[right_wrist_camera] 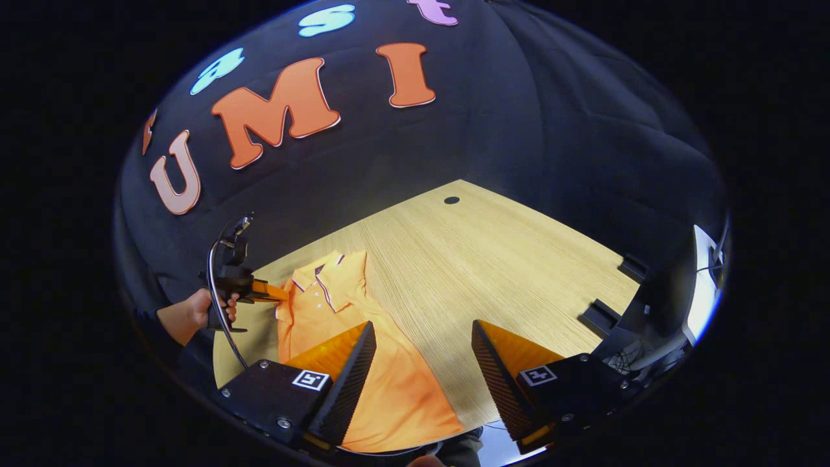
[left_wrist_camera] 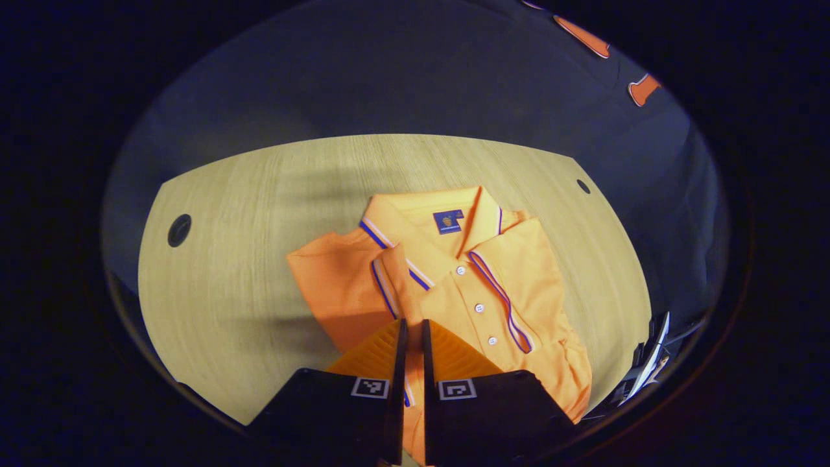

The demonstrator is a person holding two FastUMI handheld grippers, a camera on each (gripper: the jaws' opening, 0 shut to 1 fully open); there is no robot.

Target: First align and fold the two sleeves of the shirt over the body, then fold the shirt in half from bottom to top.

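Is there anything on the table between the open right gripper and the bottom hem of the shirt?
Nothing visible. The right gripper hangs open right over the orange shirt, with only bare wooden table around it.

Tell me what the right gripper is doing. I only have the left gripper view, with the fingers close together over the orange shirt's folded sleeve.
Observer: The right gripper is open, its jaws wide apart with nothing between them.
Operator: Where is it relative to the shirt?
Observer: It is at the bottom end. The shirt lies stretched out full length toward it, and the lower half is not yet folded up.
Operator: And how does my gripper look from there?
Observer: A hand holds the left gripper with its tips at the shirt's sleeve edge, near the collar end.
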